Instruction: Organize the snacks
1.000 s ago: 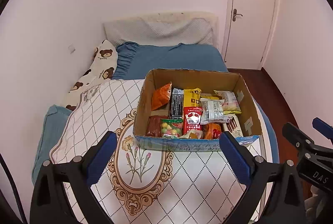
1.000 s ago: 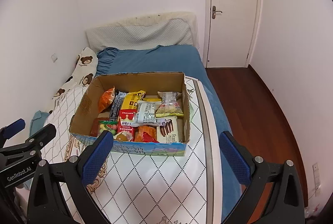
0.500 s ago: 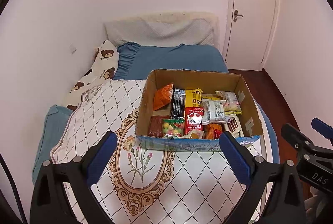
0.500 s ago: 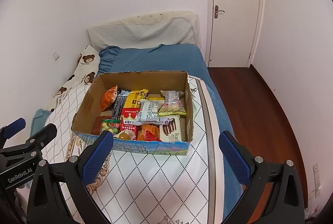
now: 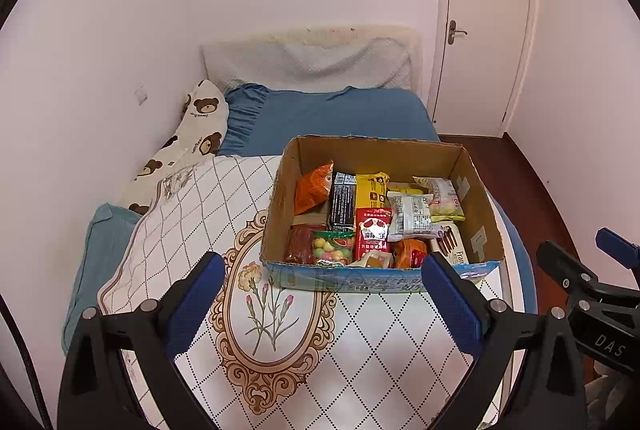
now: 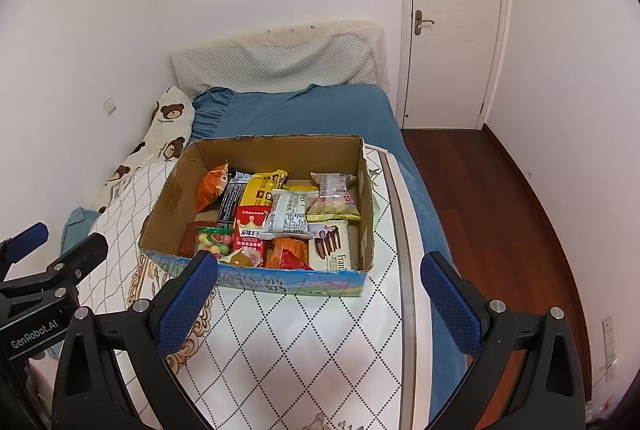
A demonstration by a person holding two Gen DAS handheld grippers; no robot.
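I have both claws held back from the work, low in each frame. The left claw (image 5: 320, 306) is released, its blue pads wide apart with nothing between them. The right claw (image 6: 318, 304) is likewise released and carries nothing.

The cardboard box (image 5: 478, 190) sits on a quilt (image 5: 192, 206) with a diamond pattern and a flower medallion, spread over the bed (image 5: 340, 114). In the left wrist view the box is at centre right of the frame; in the right wrist view (image 6: 168, 198) it is at centre, just above the left pad.

Contents of the box, as I read them in the left wrist view:
- orange bag (image 5: 313, 186), tilted against the left wall;
- black packet (image 5: 342, 203), beside the orange bag;
- yellow packet (image 5: 371, 189), right of the black packet;
- red packet (image 5: 373, 234), below the yellow packet;
- candy bag (image 5: 333, 247), at the near wall;
- white packet (image 5: 410, 216), lying across its neighbours;
- biscuit box (image 5: 452, 244), at the near right corner, partly hidden by the right pad.

Several items near the front wall overlap, so I cannot tell them apart with certainty.

A bear-print pillow (image 5: 188, 146) lies at the left edge of the bed, and a closed door (image 5: 484, 30) stands at upper right.
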